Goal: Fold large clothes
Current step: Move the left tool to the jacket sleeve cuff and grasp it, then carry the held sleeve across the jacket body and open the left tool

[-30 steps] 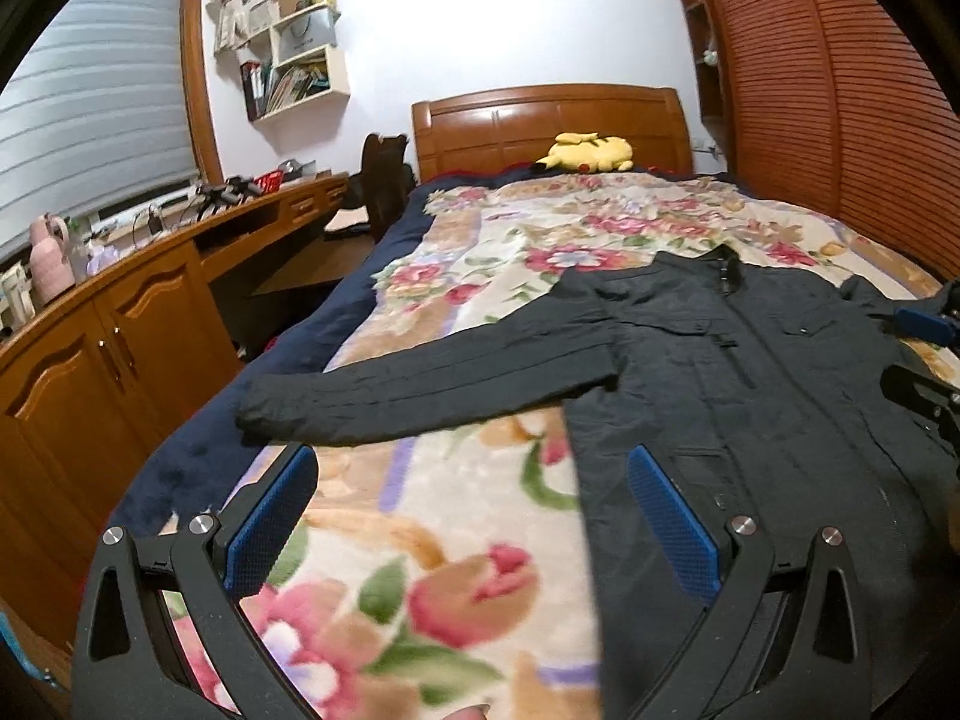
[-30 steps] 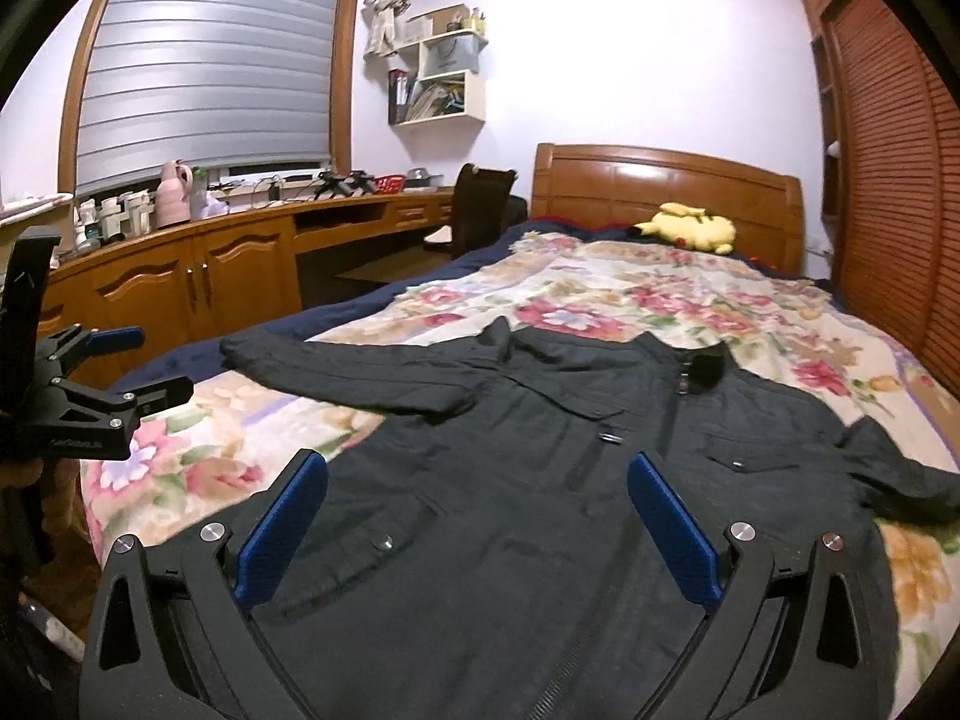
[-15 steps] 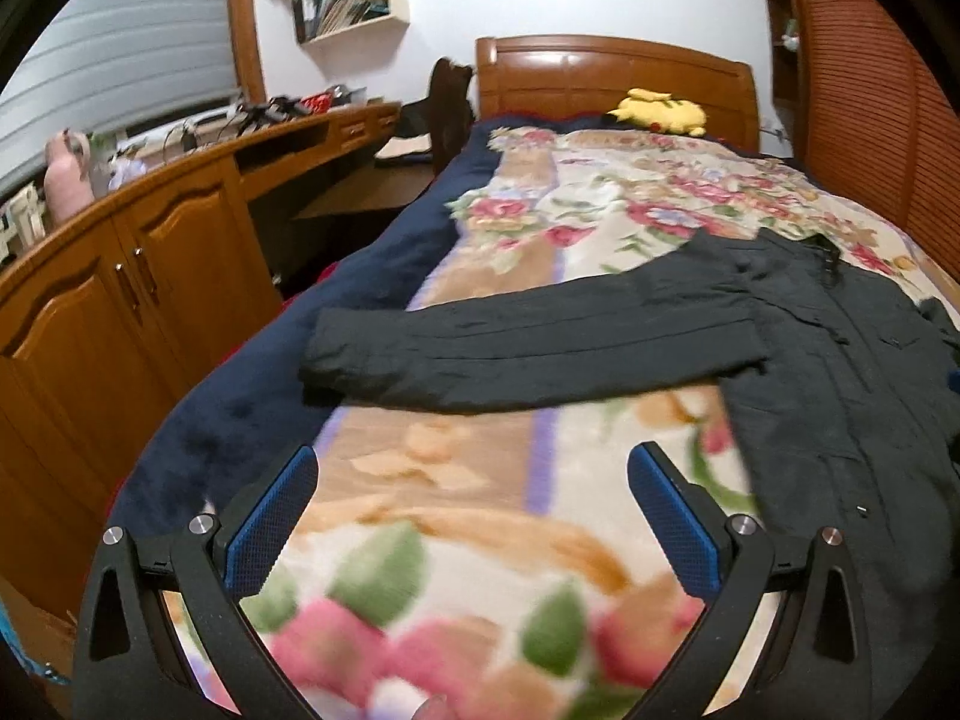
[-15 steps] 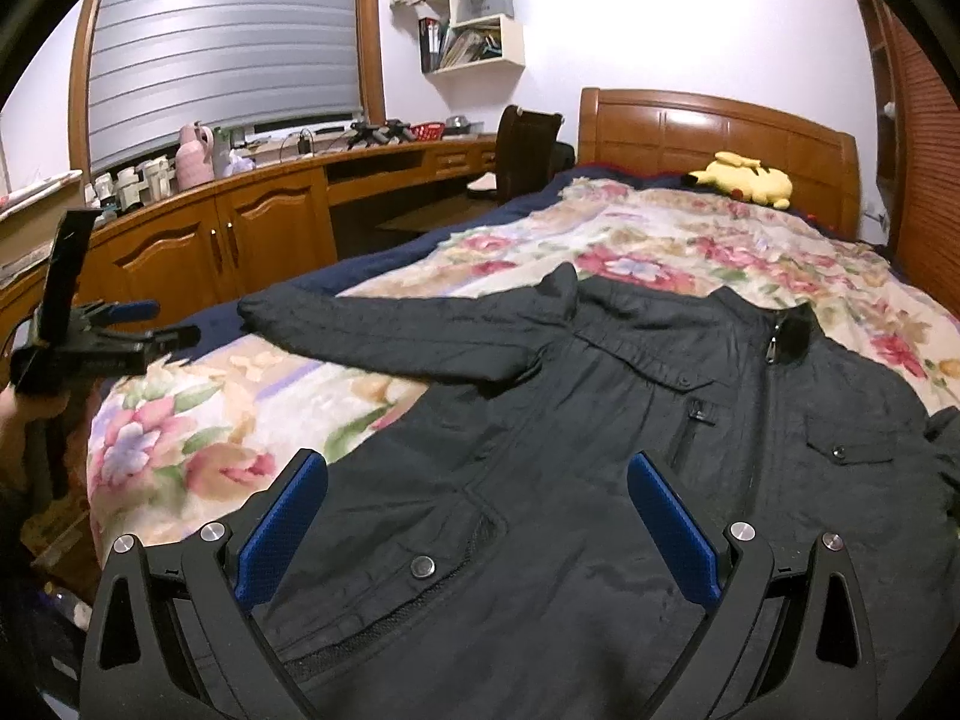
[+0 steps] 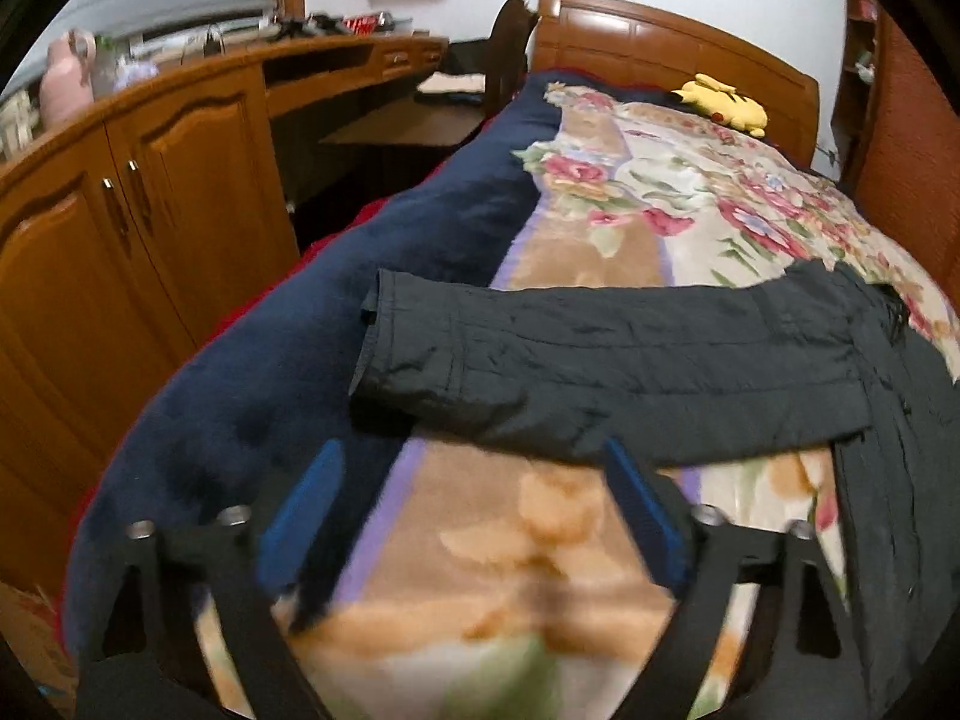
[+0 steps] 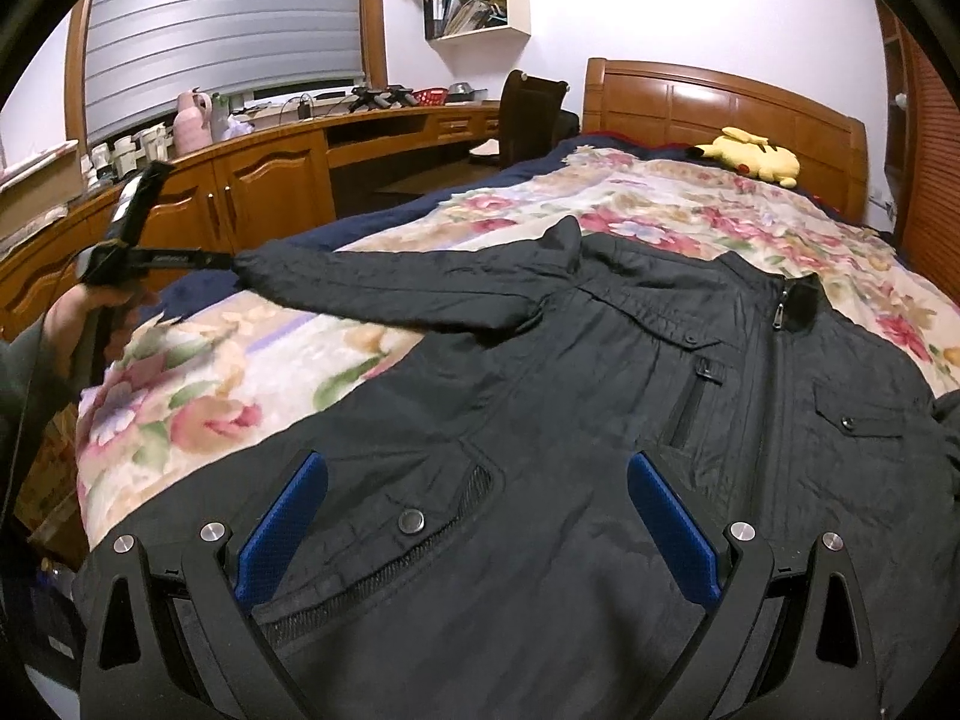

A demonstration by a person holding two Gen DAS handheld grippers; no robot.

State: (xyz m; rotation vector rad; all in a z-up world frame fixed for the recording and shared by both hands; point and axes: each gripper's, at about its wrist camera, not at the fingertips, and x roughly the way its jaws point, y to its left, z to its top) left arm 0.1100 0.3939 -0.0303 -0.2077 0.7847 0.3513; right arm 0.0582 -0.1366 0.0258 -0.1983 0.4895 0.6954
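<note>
A large dark jacket (image 6: 630, 420) lies front-up and spread flat on the floral blanket (image 6: 690, 204) of the bed. Its left sleeve (image 5: 600, 360) stretches sideways toward the bed's left edge, cuff (image 5: 390, 348) on the navy cover. My left gripper (image 5: 471, 480) is open, its blue pads just short of the sleeve near the cuff. It also shows in the right wrist view (image 6: 174, 258), at the cuff end. My right gripper (image 6: 477, 504) is open, low over the jacket's lower front by a snap pocket (image 6: 411, 521).
A wooden cabinet and desk run (image 5: 120, 228) lines the left side of the bed, with a dark chair (image 6: 531, 114). A yellow plush toy (image 6: 756, 159) lies by the wooden headboard (image 6: 720, 102). Wooden louvred doors (image 5: 912, 150) stand on the right.
My left gripper has swung left and closer to the sleeve's cuff end. My right gripper has moved lower and nearer over the jacket's lower front. Both stay open.
</note>
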